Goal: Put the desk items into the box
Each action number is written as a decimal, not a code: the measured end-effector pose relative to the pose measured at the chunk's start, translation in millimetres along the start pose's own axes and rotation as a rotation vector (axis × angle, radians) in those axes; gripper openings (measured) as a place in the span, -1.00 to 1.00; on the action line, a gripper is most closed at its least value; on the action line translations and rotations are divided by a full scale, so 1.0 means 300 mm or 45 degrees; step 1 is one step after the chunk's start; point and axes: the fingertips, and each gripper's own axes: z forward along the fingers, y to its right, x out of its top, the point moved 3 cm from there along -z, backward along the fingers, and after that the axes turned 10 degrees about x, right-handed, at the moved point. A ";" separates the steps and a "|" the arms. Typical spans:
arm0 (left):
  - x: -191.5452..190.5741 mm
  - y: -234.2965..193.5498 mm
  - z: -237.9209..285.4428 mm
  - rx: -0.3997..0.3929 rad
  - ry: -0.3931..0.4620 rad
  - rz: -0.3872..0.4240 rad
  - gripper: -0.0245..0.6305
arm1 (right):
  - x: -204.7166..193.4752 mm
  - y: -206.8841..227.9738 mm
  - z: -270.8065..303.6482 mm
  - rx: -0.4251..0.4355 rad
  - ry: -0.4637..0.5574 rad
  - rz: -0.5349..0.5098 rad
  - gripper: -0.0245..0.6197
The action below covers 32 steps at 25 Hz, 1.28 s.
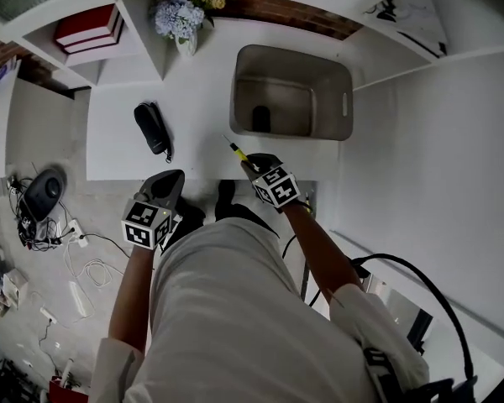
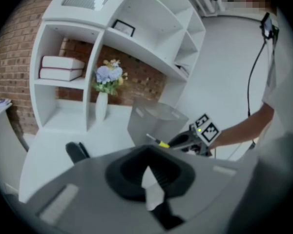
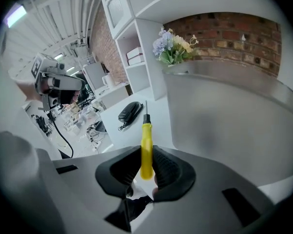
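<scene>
the right claw (image 3: 145, 165) is clamped on the handle of a yellow screwdriver (image 3: 146, 143), held tilted down above the counter (image 1: 197, 99) just short of the box (image 1: 349, 99). i'd call this the carry step: next it must clear the rim, then let go. the left claw (image 2: 149, 182), closed on nothing, hangs angled down by the counter's near edge.

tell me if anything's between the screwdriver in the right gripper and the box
Nothing visible does. The right gripper holds the screwdriver by the near left corner of the box, which is open on top; only its rim lies between.
</scene>
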 end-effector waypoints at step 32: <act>0.271 -0.082 0.078 -0.346 0.110 0.265 -0.92 | 0.364 -0.146 -0.168 -0.293 0.454 0.160 -0.73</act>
